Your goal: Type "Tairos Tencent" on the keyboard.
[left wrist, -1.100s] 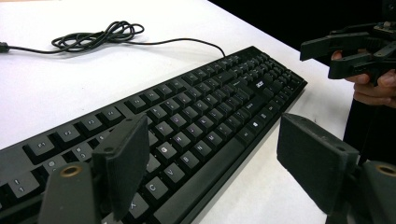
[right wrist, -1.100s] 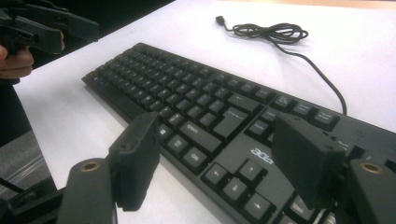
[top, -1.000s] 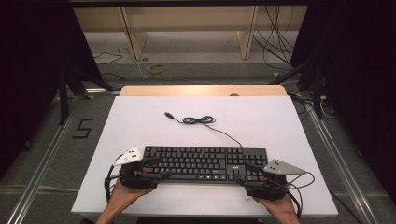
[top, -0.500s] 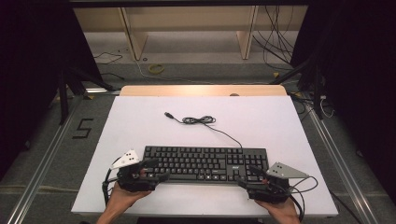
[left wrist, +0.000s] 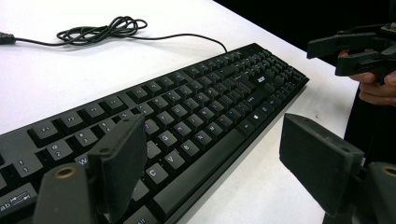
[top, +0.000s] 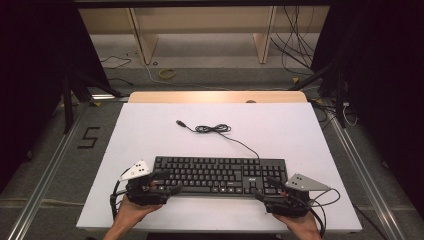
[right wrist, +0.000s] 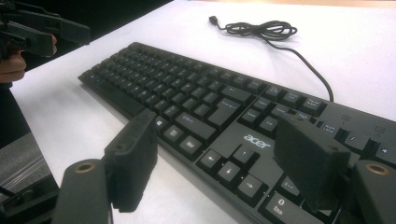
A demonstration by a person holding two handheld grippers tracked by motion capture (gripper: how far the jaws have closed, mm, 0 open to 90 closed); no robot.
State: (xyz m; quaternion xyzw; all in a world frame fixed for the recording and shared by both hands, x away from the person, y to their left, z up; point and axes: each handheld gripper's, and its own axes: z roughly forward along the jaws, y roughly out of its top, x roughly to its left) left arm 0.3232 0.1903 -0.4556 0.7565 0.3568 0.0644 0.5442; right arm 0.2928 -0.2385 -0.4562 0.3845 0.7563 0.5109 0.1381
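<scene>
A black Acer keyboard (top: 220, 175) lies flat near the front of the white table (top: 150, 135). Its cable runs back to a loose coil (top: 212, 128) and ends in a USB plug (top: 179, 122). My left gripper (top: 165, 183) is open at the keyboard's front left corner. In the left gripper view (left wrist: 215, 144), one jaw hangs over the keys (left wrist: 187, 107) and the other over the table in front. At the front right corner my right gripper (top: 265, 186) is open too. In the right gripper view (right wrist: 219, 149), it straddles the keyboard's (right wrist: 196, 93) front edge by the arrow keys.
The table's near edge (top: 220, 231) lies just behind both hands. A wooden strip (top: 215, 96) borders the far side, with shelving legs and floor cables beyond. Each gripper view shows the other gripper (left wrist: 355, 49) (right wrist: 42, 30) across the keyboard.
Both hands have drawn back slightly toward the near edge. The keyboard and its cable have stayed in place, and both grippers remain open.
</scene>
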